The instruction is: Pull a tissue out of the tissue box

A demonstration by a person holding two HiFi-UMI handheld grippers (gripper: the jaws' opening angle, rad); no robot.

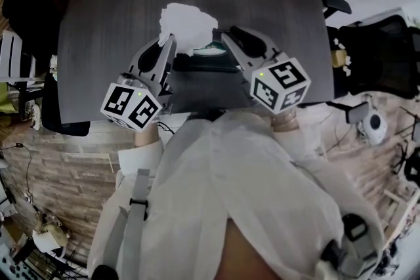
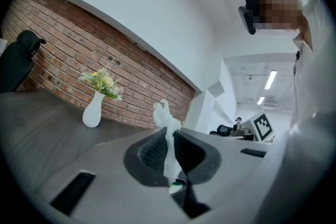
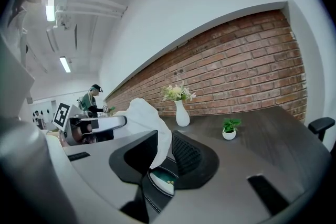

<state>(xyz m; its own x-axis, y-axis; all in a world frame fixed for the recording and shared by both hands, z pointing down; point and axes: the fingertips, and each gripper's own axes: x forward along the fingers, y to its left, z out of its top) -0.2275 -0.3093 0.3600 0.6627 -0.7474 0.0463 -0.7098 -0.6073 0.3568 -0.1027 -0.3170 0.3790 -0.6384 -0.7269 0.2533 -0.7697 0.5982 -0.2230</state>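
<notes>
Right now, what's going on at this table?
A person works two handheld grippers over a dark table. The left gripper is shut on a white tissue rising from the tissue box. The right gripper stands open over the box, the tissue passing between its jaws without being pinched.

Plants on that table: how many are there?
2. A white vase of flowers stands by the brick wall; a potted plant sits right of it in the right gripper view. No others show.
</notes>
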